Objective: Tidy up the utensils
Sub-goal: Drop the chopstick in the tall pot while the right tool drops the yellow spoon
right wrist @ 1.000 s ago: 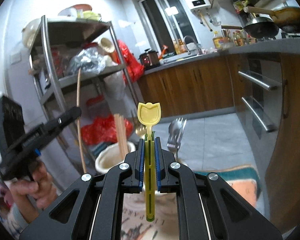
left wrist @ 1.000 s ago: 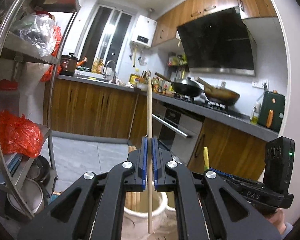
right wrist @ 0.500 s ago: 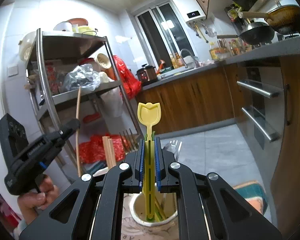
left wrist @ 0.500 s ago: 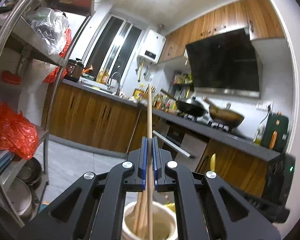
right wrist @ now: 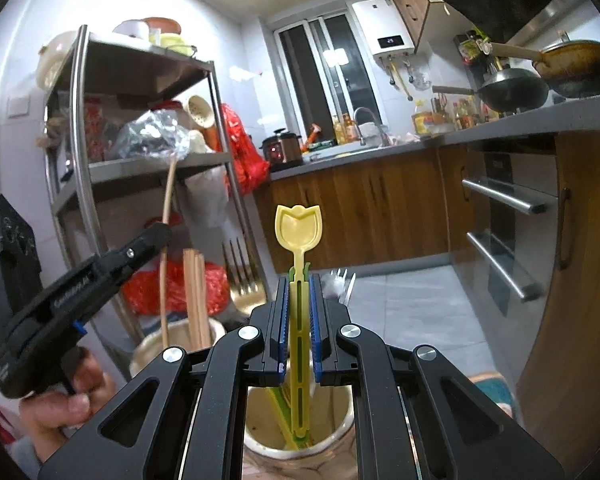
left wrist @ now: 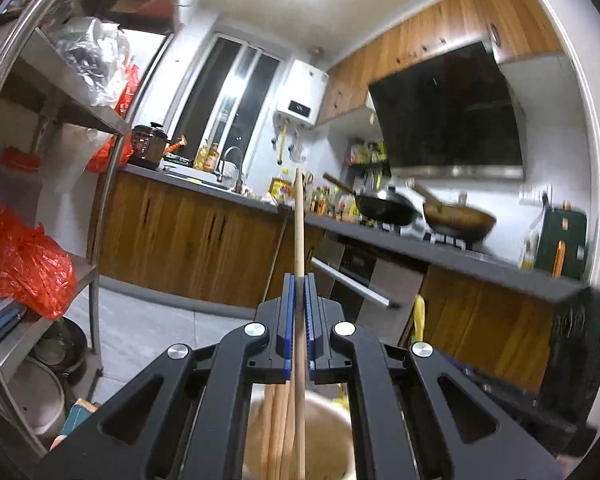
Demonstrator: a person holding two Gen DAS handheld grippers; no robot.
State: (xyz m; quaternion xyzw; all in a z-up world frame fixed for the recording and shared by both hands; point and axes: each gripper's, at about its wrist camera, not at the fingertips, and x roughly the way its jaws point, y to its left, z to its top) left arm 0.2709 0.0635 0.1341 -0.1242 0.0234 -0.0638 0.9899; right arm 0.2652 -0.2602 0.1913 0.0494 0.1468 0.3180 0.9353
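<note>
My left gripper (left wrist: 299, 280) is shut on a long wooden chopstick (left wrist: 299, 224) held upright. Its lower end reaches into a cream jar (left wrist: 332, 432) that holds several more chopsticks. In the right wrist view the same left gripper (right wrist: 156, 236) and chopstick (right wrist: 167, 200) stand at the left over that jar (right wrist: 156, 344). My right gripper (right wrist: 299, 280) is shut on a yellow tulip-shaped plastic spoon (right wrist: 297, 226), upright. The spoon's handle end hangs inside a second cream jar (right wrist: 332, 440) with green utensils in it. A gold fork (right wrist: 244, 292) and a silver fork (right wrist: 342, 282) stick up behind.
A steel shelf rack (right wrist: 80, 168) with red bags stands at the left. Wooden kitchen cabinets (right wrist: 380, 208), an oven (right wrist: 508, 240) and woks on the counter (left wrist: 452, 220) fill the right. A person's hand (right wrist: 56, 404) holds the left gripper's handle.
Both grippers have sunk toward the jars. The chopstick's lower end and the spoon's handle end now sit inside their jars. Neither grip has changed.
</note>
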